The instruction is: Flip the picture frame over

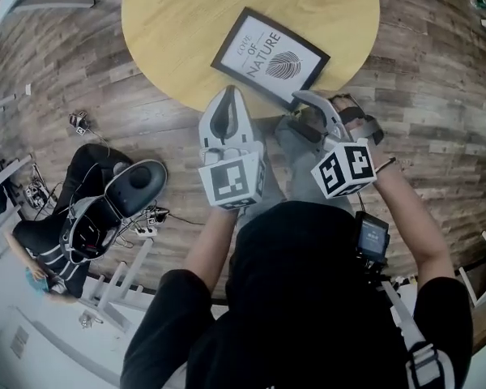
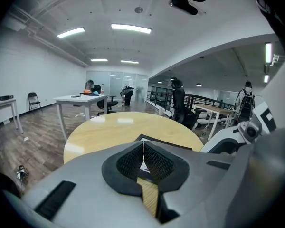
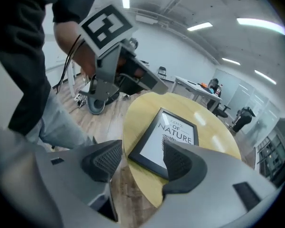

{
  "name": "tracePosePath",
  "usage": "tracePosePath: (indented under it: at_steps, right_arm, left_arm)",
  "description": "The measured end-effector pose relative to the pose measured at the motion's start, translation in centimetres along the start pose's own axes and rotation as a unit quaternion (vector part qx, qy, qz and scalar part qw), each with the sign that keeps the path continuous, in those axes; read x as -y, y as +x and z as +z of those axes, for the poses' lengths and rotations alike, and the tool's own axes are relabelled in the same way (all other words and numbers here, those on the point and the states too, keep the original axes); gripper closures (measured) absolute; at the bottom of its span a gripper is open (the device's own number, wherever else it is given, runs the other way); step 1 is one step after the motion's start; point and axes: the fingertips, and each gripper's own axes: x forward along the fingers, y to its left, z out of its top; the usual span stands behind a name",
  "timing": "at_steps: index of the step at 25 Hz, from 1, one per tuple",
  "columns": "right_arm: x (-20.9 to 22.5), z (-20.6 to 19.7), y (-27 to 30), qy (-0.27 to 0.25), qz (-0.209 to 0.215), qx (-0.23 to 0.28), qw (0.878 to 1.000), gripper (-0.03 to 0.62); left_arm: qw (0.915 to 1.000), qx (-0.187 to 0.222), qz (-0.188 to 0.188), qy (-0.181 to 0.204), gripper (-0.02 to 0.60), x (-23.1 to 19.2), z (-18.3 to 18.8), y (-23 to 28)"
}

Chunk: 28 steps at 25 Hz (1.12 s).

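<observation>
Barely started. Picture frame point(image 1: 270, 57) print-up on round table point(image 1: 170, 23) near its front edge, not yet flipped. Right gripper point(image 3: 142, 158) jaws wide apart, empty, just short of the frame. Left gripper point(image 2: 143, 160) jaws together on nothing. Grasp, lift and turn-over all left.

Closed hand-held gripper point(image 2: 143, 146) before picture frame point(image 2: 165, 142)

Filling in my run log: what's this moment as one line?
picture frame: face up on round table | left gripper: shut, empty | right gripper: open, near frame's edge
</observation>
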Motion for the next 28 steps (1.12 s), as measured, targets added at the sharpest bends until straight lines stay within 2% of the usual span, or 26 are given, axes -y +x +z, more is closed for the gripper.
tracePosePath:
  at_steps: [5,12,15,18,20,23,26,28]
  right_arm:
    - [-1.4,-1.4,2.6,-0.103,-0.008,-0.043,0.994,0.328]
    - [-1.7,-4.6,4.5,-0.214,-0.054,-0.098,0.970,0.319]
    - [-1.4,-4.8,5.1,-0.253,-0.096,-0.100,0.957,0.320]
    - [-0.9,-4.8,5.4,-0.276,-0.146,-0.096,0.945,0.321]
    - [-1.1,-4.6,5.5,-0.277,-0.165,-0.089,0.942,0.322]
    - [-1.8,-4.1,5.3,-0.281,-0.175,-0.072,0.941,0.336]
    - [-2.1,-3.8,5.2,-0.289,-0.186,-0.057,0.937,0.402]
    - [-1.9,-3.8,5.3,-0.291,-0.188,-0.052,0.937,0.404]
  left_arm:
    - [1.0000,-0.004,0.000,0.000,0.558,-0.8,-0.9,0.4]
    - [0.9999,-0.014,0.001,-0.002,0.558,-1.2,-2.4,0.8]
    - [0.9998,-0.019,0.005,-0.002,0.558,-1.3,-2.7,1.0]
    - [0.9999,-0.012,0.003,-0.001,0.558,-1.1,-2.7,1.3]
    - [0.9999,-0.013,0.009,-0.002,0.558,-1.3,-2.8,1.4]
    - [0.9998,-0.014,0.016,-0.001,0.558,-1.6,-2.7,1.7]
    - [0.9997,-0.015,0.021,-0.003,0.558,-1.9,-2.7,2.1]
    - [0.9996,-0.018,0.024,-0.005,0.558,-1.9,-2.8,2.3]
